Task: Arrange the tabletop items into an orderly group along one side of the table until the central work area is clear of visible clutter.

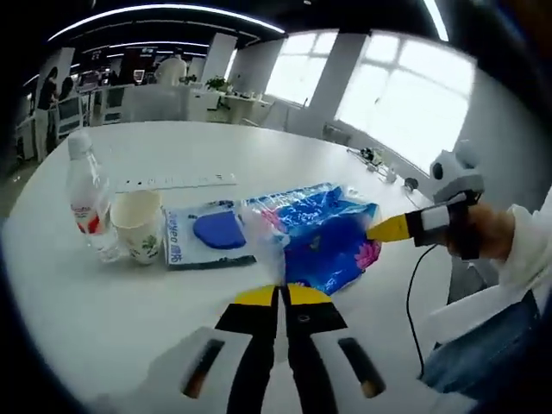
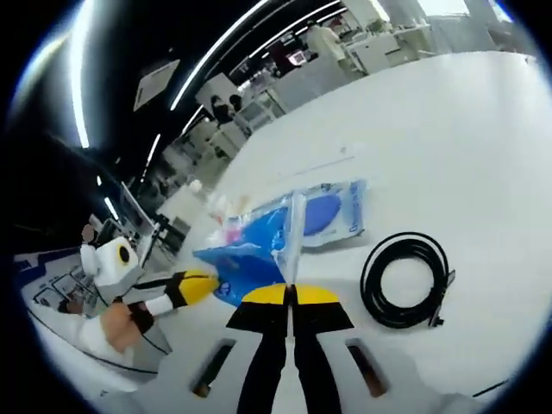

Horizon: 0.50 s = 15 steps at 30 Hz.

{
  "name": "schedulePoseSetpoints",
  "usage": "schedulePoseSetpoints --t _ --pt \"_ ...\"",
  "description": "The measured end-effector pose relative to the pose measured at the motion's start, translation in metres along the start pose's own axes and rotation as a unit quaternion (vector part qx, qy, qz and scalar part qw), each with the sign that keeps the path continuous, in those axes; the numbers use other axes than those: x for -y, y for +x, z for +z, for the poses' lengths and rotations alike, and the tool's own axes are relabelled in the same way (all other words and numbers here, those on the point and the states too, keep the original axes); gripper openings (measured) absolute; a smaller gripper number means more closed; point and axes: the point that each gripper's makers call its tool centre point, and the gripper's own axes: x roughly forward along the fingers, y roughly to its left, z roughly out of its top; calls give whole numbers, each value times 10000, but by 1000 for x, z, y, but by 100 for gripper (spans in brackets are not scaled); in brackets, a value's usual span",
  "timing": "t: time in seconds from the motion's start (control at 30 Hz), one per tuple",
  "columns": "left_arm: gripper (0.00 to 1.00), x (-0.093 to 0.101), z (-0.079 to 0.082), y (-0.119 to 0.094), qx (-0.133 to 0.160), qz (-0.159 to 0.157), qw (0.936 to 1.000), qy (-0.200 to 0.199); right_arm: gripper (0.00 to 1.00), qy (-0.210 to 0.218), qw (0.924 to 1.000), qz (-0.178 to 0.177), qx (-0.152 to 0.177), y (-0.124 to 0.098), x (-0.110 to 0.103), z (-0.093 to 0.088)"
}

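Left gripper [image 1: 283,296], yellow-tipped, is pinching the near edge of a crinkled blue plastic tissue pack [image 1: 323,233] lying on the round white table [image 1: 259,147], jaws pressed together on the wrap. Right gripper [image 2: 290,295] is gripping the same pack's clear edge, jaws likewise closed. Beyond the left gripper and to its left are standing a white paper cup [image 1: 138,224] and a clear plastic water bottle [image 1: 89,194], touching. A coiled black cable [image 2: 405,278] is lying just right of the right gripper.
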Motion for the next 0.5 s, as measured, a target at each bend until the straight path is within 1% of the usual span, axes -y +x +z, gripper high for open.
schedulePoseSetpoints --t 0.03,0.1,0.17,0.23,0.33,0.4,0.43,0.5 --pt "0 3 3 4 -5 -69 10000 -25 0 106 9999 -45 101 -5 5 3" --pt "0 10 5 13 -133 -199 9997 95 0 124 9998 -110 116 -11 13 4" --pt "0 16 10 22 -184 -260 9992 251 0 141 9996 -184 156 -15 19 6" --pt "0 21 15 31 -189 -299 9989 297 0 161 9993 -272 213 -19 27 10" --pt "1 29 20 42 -267 -435 9982 322 0 208 9985 -381 324 -25 38 19" --pt "3 34 20 50 -383 -506 9972 386 0 219 9982 -428 370 -28 47 25" --pt "4 39 22 54 -416 -572 9965 440 0 227 9981 -437 379 -28 48 26" --pt "6 46 25 59 -444 -730 9954 443 0 218 9975 -502 451 -31 56 35"
